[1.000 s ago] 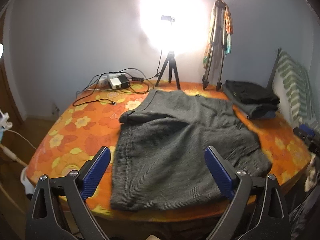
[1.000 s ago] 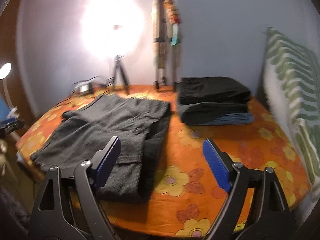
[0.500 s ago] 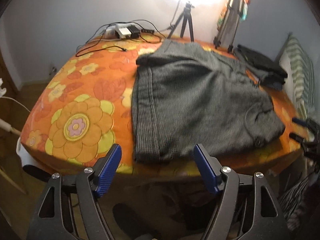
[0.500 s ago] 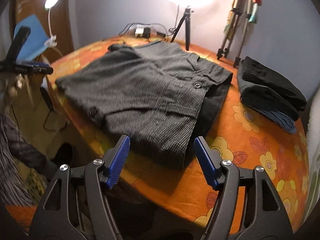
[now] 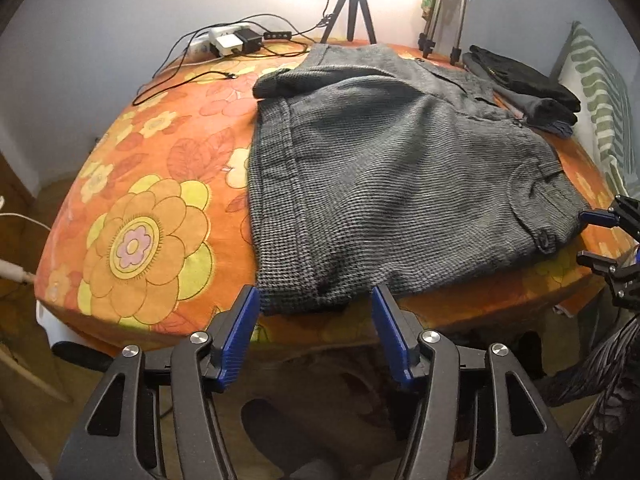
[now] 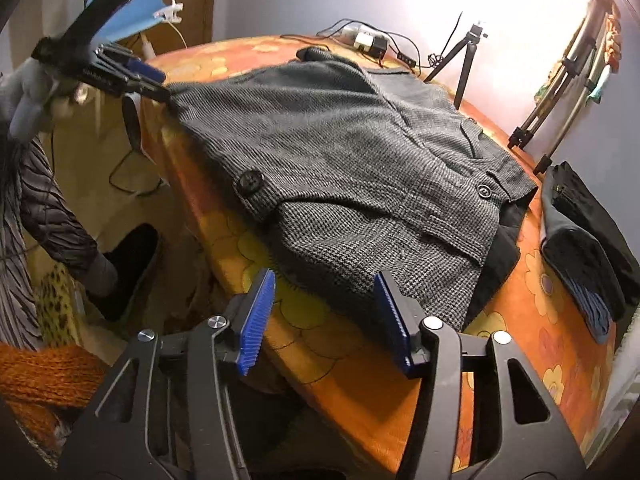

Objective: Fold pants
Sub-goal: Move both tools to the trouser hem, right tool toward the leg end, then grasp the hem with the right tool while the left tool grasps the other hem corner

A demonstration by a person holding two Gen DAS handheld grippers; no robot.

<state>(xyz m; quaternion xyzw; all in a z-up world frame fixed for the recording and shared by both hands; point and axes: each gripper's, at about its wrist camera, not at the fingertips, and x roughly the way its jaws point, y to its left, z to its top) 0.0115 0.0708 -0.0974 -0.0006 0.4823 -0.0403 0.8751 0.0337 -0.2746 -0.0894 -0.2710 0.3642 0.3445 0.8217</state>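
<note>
Grey checked pants (image 5: 392, 184) lie spread flat on the orange flowered table (image 5: 136, 216), reaching its near edge; they also show in the right wrist view (image 6: 352, 168). My left gripper (image 5: 316, 300) is open, its blue pads either side of the near left corner of the pants at the table edge. My right gripper (image 6: 326, 284) is open, just short of the near right corner of the pants. The right gripper also shows at the right edge of the left wrist view (image 5: 600, 236), and the left gripper shows at the top left of the right wrist view (image 6: 152, 84).
A stack of folded dark clothes (image 5: 524, 84) lies at the back right (image 6: 580, 240). A power strip with cables (image 5: 236, 40) and a lamp tripod (image 5: 352, 8) stand at the back. A second tripod (image 6: 560, 92) and a striped cushion (image 5: 600, 104) are on the right.
Both grippers have dropped lower and closer to the table's near edge, tilting down toward the pants' near corners. The pants have not moved.
</note>
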